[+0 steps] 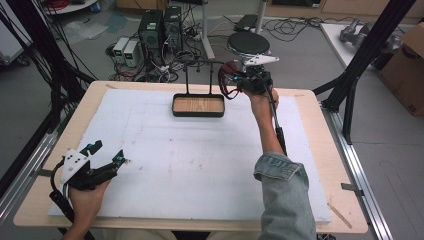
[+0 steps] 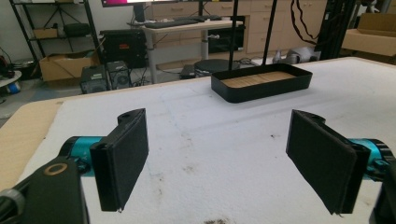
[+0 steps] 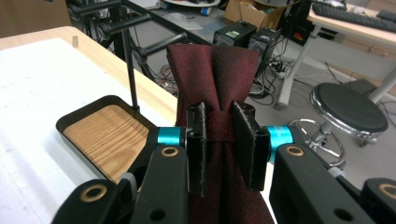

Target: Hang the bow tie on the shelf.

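A dark red cloth [image 3: 212, 65] is bunched and pinched between the jaws of my right gripper [image 3: 219, 140], which is shut on it. In the high view that gripper [image 1: 237, 80] hangs over the table's far edge, just right of a black tray [image 1: 198, 114] with a wooden floor. The cloth [image 1: 229, 67] dangles beside the thin black rail [image 1: 202, 62] that rises behind the tray. My left gripper [image 1: 107, 152] rests low at the near left, open, with nothing between its pads [image 2: 123, 156]. From there the tray [image 2: 243, 93] lies far ahead.
A white foam mat [image 1: 190, 160] covers most of the wooden table. Past the far edge stand a round black stool [image 1: 248, 42] and computer towers [image 1: 160, 27] amid cables. Black frame legs and a cardboard box [image 1: 407, 70] stand at the right.
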Demonstrator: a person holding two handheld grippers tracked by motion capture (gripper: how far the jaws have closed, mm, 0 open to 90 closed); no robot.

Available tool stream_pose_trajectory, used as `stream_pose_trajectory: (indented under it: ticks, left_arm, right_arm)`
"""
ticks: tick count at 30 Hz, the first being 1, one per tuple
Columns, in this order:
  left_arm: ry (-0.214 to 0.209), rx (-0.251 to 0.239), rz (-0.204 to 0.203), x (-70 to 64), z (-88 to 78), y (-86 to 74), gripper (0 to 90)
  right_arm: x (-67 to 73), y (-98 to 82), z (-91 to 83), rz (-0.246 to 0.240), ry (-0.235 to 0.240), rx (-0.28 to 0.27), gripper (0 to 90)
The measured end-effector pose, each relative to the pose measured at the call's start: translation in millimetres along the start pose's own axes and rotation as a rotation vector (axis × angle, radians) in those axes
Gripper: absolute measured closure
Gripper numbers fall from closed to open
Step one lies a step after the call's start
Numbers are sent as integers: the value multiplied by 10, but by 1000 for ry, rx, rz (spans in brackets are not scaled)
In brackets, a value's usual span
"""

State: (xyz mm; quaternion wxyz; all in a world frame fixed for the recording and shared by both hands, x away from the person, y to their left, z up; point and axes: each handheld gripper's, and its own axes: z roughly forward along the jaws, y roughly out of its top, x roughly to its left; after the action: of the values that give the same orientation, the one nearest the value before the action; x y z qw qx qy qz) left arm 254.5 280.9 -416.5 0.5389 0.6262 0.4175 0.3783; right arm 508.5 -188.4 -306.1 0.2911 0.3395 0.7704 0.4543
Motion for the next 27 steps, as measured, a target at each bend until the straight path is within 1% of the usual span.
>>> stream_pose_trajectory:
  ticks: [1,2,4,5,6,9,11,12,13,14,19,20,21,22,23,24,27]
  left_arm:
    - [0,0,0,0,0,0,213]
    - [-1,0,-1,1,0,-1,213]
    - [-3,0,0,4,1,-1,213]
    - [-4,2,0,4,0,0,213]
    - [-4,1,0,3,0,0,213]
    - [-5,0,0,5,-1,0,213]
    - [-4,0,0,4,1,-1,213]
    - [-3,2,0,3,1,-1,213]
    - [-2,6,2,3,3,-2,213]
    - [-1,9,0,4,6,-3,213]
    - [0,8,-4,13,6,-6,214]
    - [-2,10,-4,13,3,-5,214]
    - [-2,10,-4,13,3,-5,214]
    - [-2,10,-4,14,5,-6,214]
    - [-2,9,-5,14,7,-7,214]
    - [-1,9,-5,14,9,-9,214]
    - [-3,8,-6,16,4,-6,214]
  right_arm:
    - [0,0,0,0,0,0,755]
    - [-12,-28,31,21,1,4,754]
    - [-24,-40,48,21,6,-5,754]
    - [-27,-50,55,29,7,-2,753]
    - [-32,-68,66,45,14,-1,751]
    - [-50,-85,79,45,16,1,749]
    - [-60,-99,88,53,23,8,746]
    - [-63,-112,102,66,34,10,744]
    - [-63,-112,102,66,34,10,744]
    - [-58,-126,123,66,46,18,740]
    - [-55,-154,165,68,46,37,741]
    - [-62,-172,189,66,44,49,742]
    - [-62,-172,189,66,44,49,742]
    - [-59,-190,213,61,42,73,756]
    - [-59,-190,213,61,42,73,756]
    - [-56,-211,247,51,42,92,756]
    - [-48,-224,264,59,44,97,756]
